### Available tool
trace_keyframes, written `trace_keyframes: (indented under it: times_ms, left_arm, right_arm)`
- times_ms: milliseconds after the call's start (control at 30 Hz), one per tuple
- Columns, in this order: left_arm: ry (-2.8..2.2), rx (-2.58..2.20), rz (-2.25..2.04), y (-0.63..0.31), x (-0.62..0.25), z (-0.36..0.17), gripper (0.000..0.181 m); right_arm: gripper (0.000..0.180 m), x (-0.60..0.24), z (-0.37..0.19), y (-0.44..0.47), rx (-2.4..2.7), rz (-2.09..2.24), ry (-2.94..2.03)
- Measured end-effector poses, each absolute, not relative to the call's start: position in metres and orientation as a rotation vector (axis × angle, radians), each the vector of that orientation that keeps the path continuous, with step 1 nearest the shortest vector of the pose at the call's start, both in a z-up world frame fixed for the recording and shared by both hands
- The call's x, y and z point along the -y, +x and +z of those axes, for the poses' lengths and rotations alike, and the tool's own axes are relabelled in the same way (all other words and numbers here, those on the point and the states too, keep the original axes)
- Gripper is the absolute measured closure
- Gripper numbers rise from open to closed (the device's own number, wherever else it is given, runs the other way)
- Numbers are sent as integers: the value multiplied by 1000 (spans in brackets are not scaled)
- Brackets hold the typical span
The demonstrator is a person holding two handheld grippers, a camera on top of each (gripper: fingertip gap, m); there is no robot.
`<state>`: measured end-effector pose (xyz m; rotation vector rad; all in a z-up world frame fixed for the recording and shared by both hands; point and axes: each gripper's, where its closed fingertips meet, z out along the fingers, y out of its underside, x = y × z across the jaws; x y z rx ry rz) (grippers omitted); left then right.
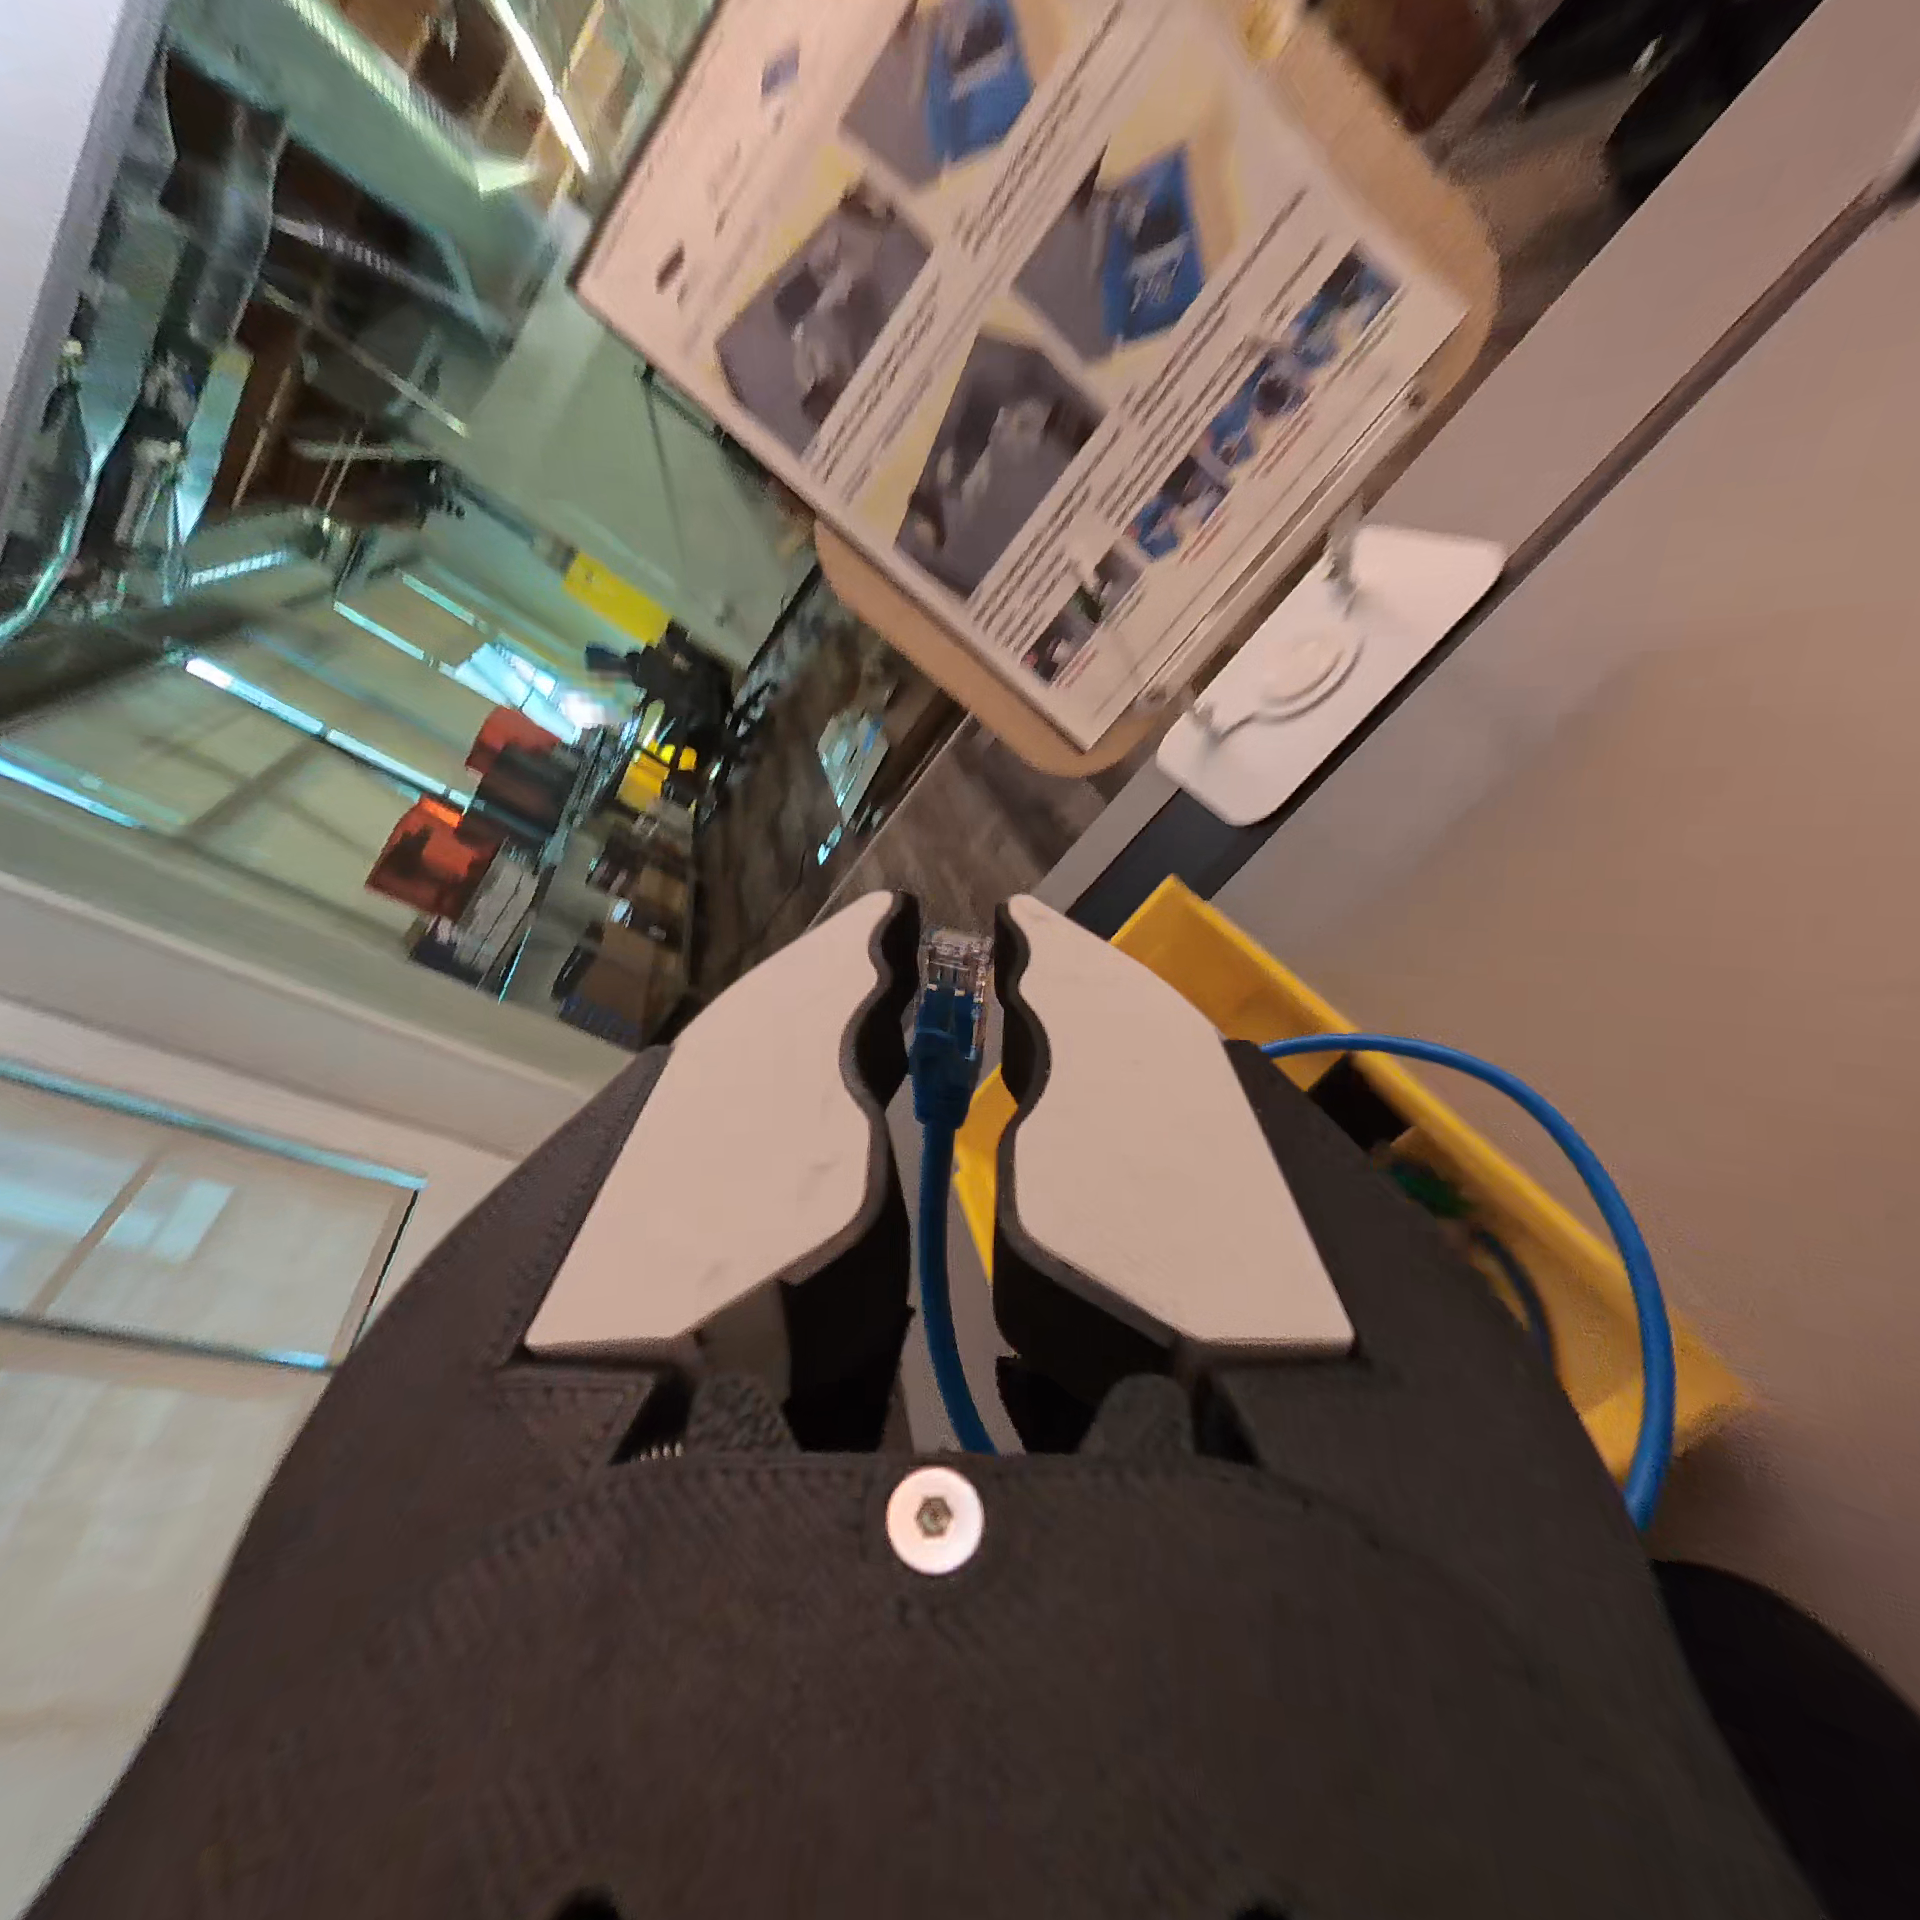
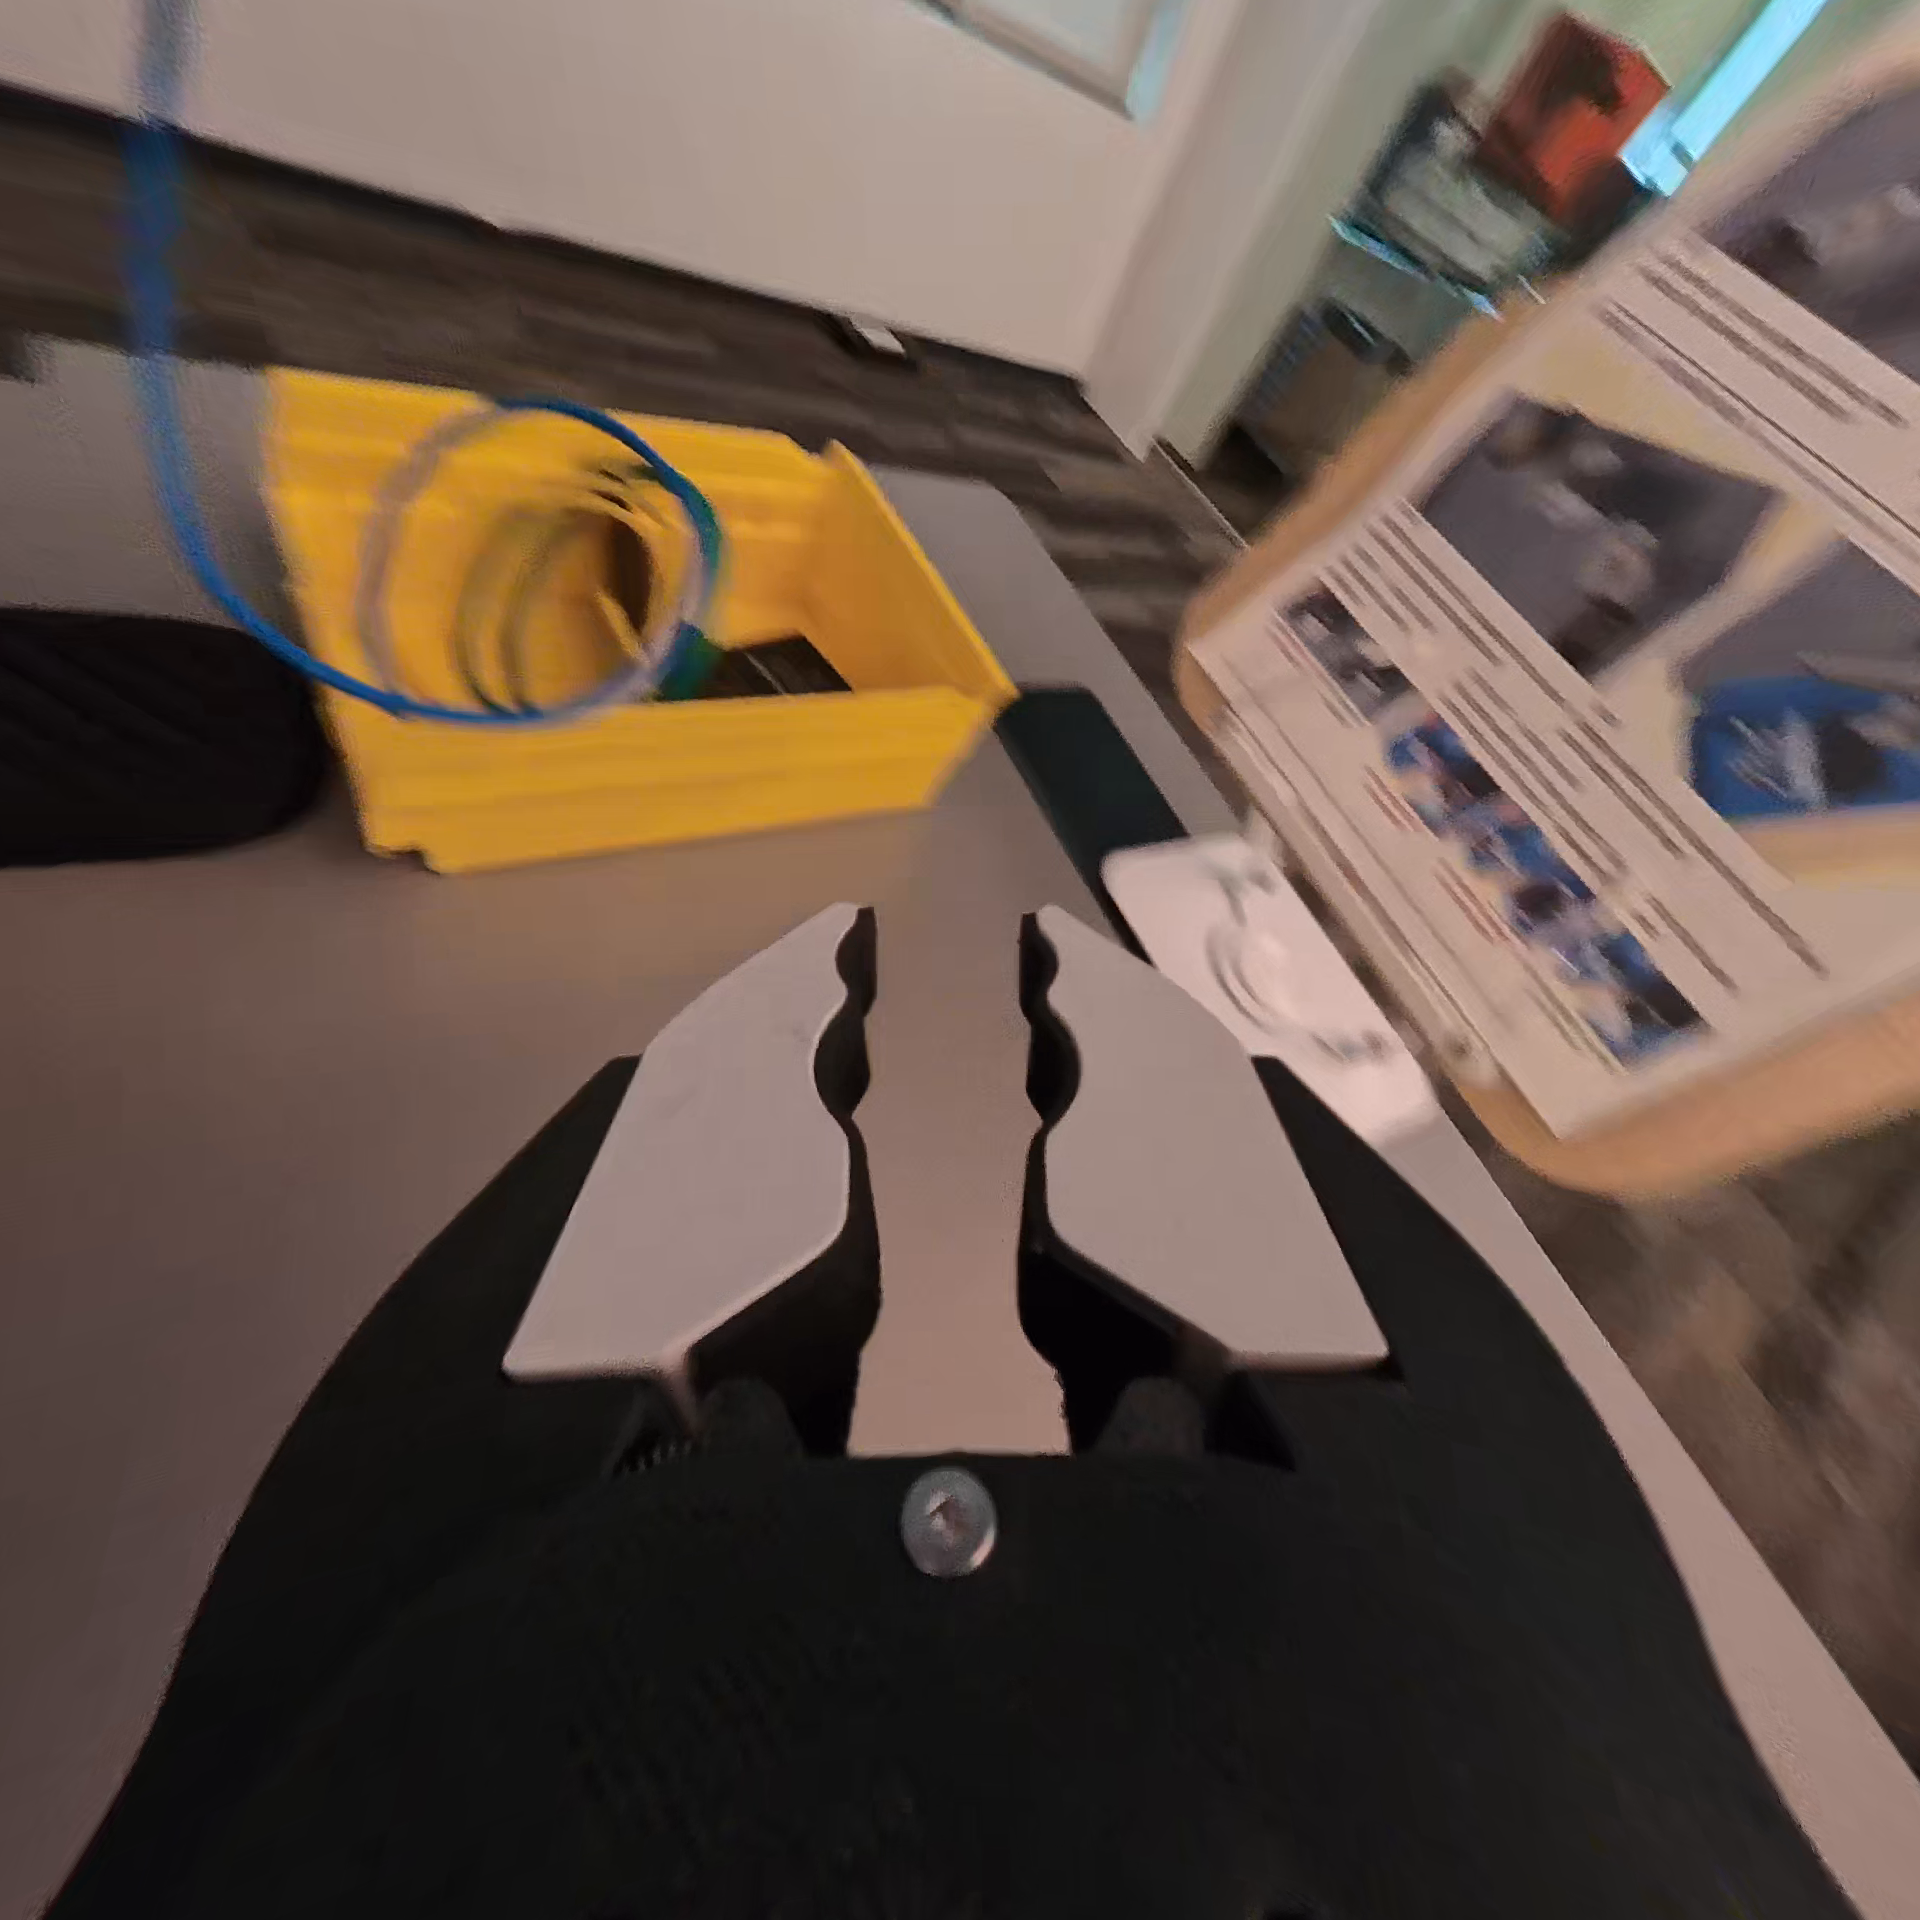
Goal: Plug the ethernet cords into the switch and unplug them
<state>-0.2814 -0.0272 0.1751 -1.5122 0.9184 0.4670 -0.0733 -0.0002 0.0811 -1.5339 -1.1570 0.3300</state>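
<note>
Left hand-held gripper (image 1: 951,935) around blue cord (image 1: 940,1143)

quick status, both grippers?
Left gripper: shut on the blue ethernet cord just behind its clear plug.
Right gripper: open, holding nothing.

A pale grey table (image 2: 312,1091) fills the near ground, its top smooth and bare toward the front. Beyond its far edge runs a dark, streaked floor (image 2: 520,301), and behind that floor a white wall (image 2: 623,135) rises. At the table's right edge a white base plate (image 2: 1278,987) carries a stand with a printed sheet (image 2: 1558,727) of pictures on a light wooden board. Past the table, down the room, stand cluttered shelves (image 1: 613,883) with red boxes (image 1: 436,852), under long ceiling strip lights (image 1: 540,94) and glass panels (image 1: 208,1247), all blurred.
</note>
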Motion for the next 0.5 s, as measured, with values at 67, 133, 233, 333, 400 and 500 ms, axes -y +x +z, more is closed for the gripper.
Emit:
trace_keyframes:
  times_ms: [67,133,233,333,400,500]
  left_arm:
    - [-1491,-939,419,-266,39,177,167]
    - [-1490,-956,425,-259,45,176,168]
    - [-1478,-971,452,-254,52,175,167]
    - [-1451,-989,413,-244,61,177,167]
    - [-1408,-1012,373,-231,69,181,167]
    - [-1360,-1085,265,-207,83,179,167]
  right_arm:
    - [143,25,78,-112,1264,504,-1390]
    - [140,41,65,-145,1294,639,-1327]
    - [115,28,32,-179,1161,806,-1500]
    - [113,18,0,-201,1001,1067,-1671]
    - [134,19,-6,-212,897,1310,-1716]
    - [152,5,-4,-218,781,1466,-1724]
